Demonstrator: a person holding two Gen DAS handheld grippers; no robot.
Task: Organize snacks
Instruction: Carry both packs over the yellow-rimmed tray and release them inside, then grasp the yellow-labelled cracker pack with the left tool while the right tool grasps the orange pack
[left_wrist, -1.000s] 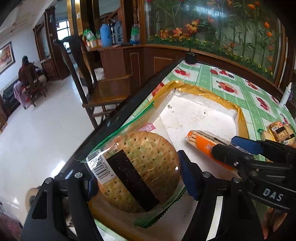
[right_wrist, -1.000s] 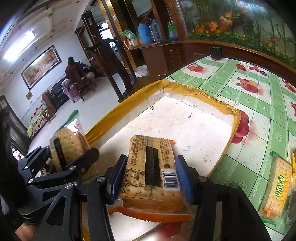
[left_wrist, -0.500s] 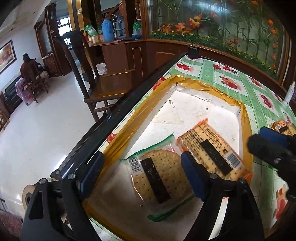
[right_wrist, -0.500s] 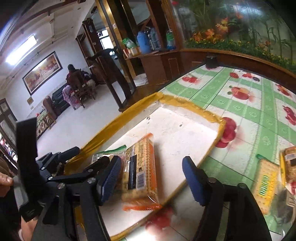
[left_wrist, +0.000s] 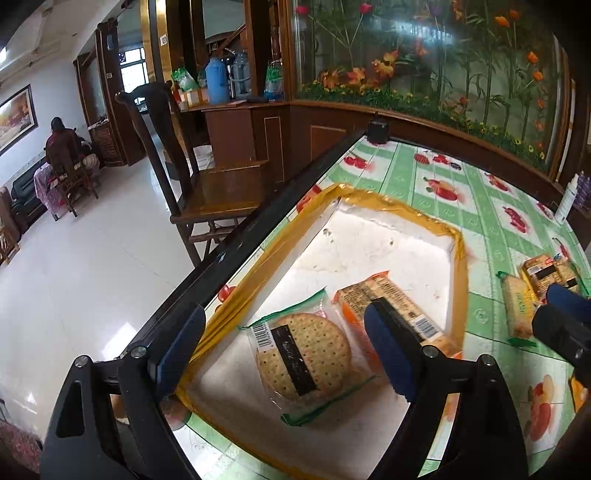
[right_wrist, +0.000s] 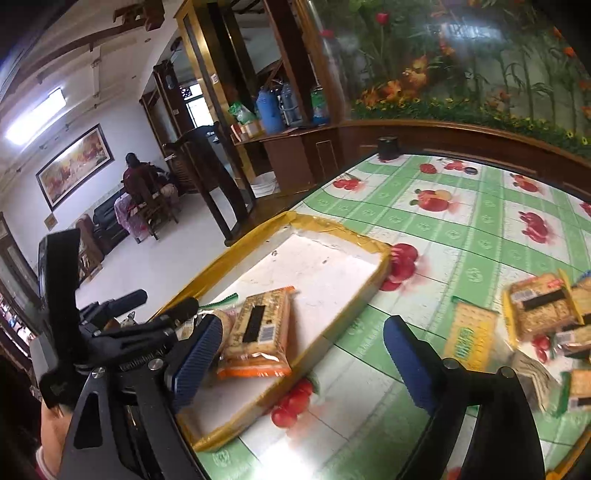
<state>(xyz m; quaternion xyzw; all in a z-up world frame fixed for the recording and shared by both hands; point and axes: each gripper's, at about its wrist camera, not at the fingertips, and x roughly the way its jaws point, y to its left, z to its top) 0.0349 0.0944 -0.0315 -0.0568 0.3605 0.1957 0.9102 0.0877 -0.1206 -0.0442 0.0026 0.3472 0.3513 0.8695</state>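
A white tray with yellow taped rim lies on the green fruit-print tablecloth. In it lie a round cracker pack and an orange rectangular cracker pack, side by side. My left gripper is open and empty above the round pack. My right gripper is open and empty, over the tray's right rim, and shows at the right edge of the left wrist view. Several more snack packs lie on the cloth to the right.
A wooden chair stands at the table's left edge. A wooden ledge with a flower mural runs along the far side. A small black object sits at the far corner. A person sits far off.
Both grippers let go of their packs into the tray, opened and pulled back. The right gripper moved right toward the loose packs.
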